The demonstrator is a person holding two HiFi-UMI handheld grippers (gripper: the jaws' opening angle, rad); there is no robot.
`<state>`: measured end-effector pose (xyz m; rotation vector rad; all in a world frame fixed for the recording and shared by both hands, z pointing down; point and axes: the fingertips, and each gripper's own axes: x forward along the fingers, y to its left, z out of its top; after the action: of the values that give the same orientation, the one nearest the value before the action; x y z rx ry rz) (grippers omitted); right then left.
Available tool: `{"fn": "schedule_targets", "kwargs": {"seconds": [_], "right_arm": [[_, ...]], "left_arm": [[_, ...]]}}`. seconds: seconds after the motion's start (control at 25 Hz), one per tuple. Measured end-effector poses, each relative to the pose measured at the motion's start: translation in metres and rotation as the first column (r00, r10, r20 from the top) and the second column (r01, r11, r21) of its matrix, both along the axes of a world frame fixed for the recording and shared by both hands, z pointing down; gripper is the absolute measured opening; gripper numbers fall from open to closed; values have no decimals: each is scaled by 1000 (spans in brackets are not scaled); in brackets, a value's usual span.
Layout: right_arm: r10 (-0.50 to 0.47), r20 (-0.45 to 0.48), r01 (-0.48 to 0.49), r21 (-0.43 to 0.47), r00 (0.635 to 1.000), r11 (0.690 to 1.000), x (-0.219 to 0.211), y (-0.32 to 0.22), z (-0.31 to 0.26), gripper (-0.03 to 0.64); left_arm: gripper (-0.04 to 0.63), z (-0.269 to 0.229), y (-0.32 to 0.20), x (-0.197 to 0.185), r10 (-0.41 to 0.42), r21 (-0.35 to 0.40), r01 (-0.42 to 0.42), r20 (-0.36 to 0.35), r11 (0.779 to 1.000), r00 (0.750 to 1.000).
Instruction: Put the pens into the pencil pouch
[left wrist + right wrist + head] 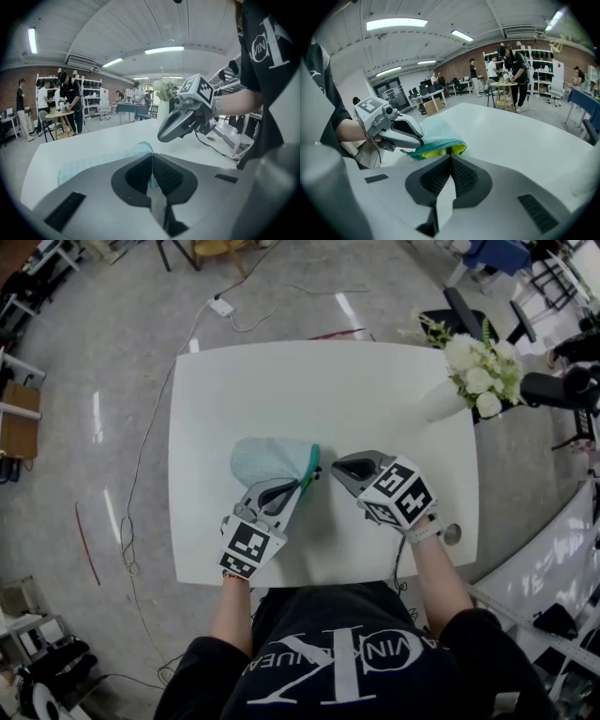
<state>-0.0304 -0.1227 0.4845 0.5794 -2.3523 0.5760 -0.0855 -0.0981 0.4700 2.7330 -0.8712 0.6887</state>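
A light blue pencil pouch with a teal zipper edge lies on the white table, its mouth facing right. My left gripper is shut on the pouch's near edge by the mouth; the fabric runs in between its pads. In the right gripper view the lifted mouth shows yellow inside; I cannot tell whether that is lining or pens. My right gripper is shut just right of the mouth, a little off the table, with nothing seen between its jaws. No pen lies in view.
A white vase of white flowers stands at the table's far right corner. A round cable hole sits near the right front edge. Chairs, cables and shelves surround the table; people stand at a round table in the background.
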Motion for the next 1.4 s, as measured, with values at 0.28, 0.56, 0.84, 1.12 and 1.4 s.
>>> {"fn": "schedule_targets", "kwargs": {"seconds": [0.28,0.56,0.84,1.12,1.4], "right_arm": [[124,92,-124,-4,988,992,4,9,5,9],[142,127,-143,0,982,990,0,15,3,9],[132,148,-137,24,980,990,-9,21,1,9],[138,152,-142,19,979,990,-6,24,1,9],[153,160,-158,22,975,987,-3,25,-2,9]], "left_arm": [[8,22,19,-17,-46,-70,47,13,996,999],[8,26,30,-51,-144,-108,142,-4,984,990],[8,31,36,-66,-221,-143,214,-33,966,975],[9,32,38,-67,-245,-169,232,-58,958,968],[9,28,39,-68,-249,-160,236,-63,958,967]]}}
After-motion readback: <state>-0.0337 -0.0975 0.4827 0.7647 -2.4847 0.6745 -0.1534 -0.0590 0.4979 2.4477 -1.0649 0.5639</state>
